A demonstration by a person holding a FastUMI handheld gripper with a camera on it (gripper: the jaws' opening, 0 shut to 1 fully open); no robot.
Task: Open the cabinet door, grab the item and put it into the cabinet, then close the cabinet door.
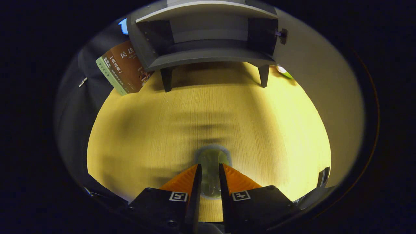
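Gripper: the gripper (210,170) has its fingers drawn close on either side of a small, clear, greenish object (211,162); it is blurred, and I cannot tell whether both fingers press on it.
Item: that object sits on the table between the fingertips, its rounded top just ahead of them.
Table: pale yellow wood-grain tabletop (260,130), streaked with blur.
Cabinet: grey cabinet (208,35) on short legs at 12 o'clock, well beyond the fingers, door open, inside dark.
Book: brown-covered book (125,68) at 11 o'clock, leaning beside the cabinet.
Room: dark booth wall behind.
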